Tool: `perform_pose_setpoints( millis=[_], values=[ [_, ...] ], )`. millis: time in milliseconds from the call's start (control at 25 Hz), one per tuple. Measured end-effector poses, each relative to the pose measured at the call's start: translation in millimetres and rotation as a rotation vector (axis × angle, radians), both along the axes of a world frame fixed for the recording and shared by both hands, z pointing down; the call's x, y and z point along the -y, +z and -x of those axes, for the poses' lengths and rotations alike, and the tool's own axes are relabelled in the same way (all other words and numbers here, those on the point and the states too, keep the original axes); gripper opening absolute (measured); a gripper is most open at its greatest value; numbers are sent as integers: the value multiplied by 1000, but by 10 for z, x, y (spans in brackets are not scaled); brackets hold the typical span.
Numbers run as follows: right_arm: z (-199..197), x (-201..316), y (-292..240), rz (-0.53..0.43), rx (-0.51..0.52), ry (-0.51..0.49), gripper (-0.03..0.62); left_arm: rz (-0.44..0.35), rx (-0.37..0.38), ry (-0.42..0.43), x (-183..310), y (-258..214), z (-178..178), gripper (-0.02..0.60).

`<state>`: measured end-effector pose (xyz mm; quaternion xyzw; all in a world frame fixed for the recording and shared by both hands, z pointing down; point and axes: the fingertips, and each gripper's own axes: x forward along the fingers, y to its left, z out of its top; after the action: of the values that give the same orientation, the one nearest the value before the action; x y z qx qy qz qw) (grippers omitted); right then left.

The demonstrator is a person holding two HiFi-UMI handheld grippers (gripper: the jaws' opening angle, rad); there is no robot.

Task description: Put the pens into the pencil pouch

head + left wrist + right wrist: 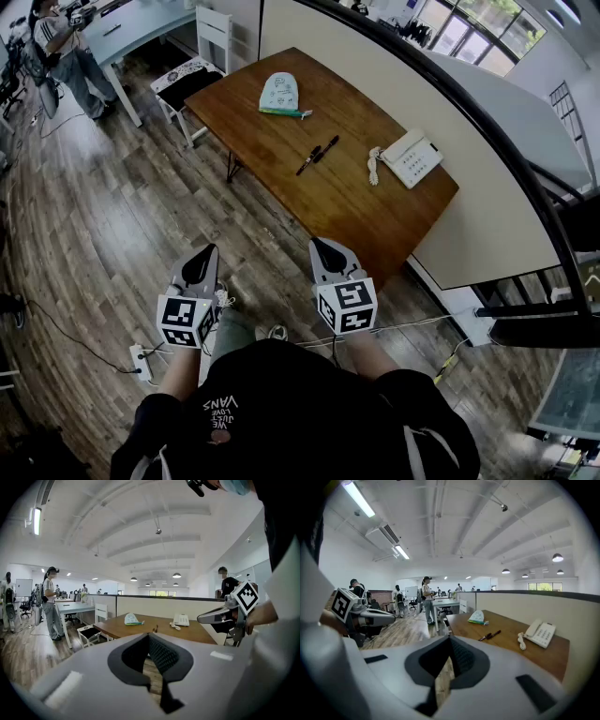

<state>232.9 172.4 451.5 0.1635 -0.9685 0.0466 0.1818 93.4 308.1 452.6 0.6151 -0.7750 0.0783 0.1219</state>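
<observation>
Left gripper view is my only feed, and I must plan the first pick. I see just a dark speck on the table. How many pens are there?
Observer: Two dark pens. The head view shows them close together mid-table, left of the white phone and nearer us than the pencil pouch.
Operator: Is the right tool free?
Observer: Yes. The right gripper view shows the right tool shut, with nothing between its jaws.
Operator: Are we at the table?
Observer: Not yet. In the head view the left tool and the right one are over the floor, short of the table edge.
</observation>
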Motion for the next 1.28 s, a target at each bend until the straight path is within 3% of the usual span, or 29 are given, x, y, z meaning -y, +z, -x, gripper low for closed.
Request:
perform_pose_setpoints(
  millis=[240, 440, 520, 600, 680, 760, 1040, 1280],
  values=[
    [215, 23, 24, 5, -3, 29, 11, -18, -21, 43, 71, 33, 197, 11],
    [492, 173, 15, 29, 59, 97, 12, -48, -13, 112, 281, 39, 495, 12],
    [654, 214, 5, 47, 85, 108, 13, -64, -27, 145, 382, 13, 645, 50],
    [826, 272, 4, 61, 98, 124, 15, -73, -53, 177, 492, -1, 791, 133],
    [999, 345, 5, 68, 102, 147, 57, -72, -71, 215, 606, 12, 931, 162],
    [1178, 413, 24, 80, 98, 174, 155, -65, -84, 251, 711, 44, 1092, 189],
    [1729, 638, 57, 100, 103, 290, 160, -37, -91, 357, 1048, 57, 1746, 190],
    [1974, 754, 121, 122, 91, 397, 160, -17, -92, 438, 1291, 69, 2127, 190]
  ],
)
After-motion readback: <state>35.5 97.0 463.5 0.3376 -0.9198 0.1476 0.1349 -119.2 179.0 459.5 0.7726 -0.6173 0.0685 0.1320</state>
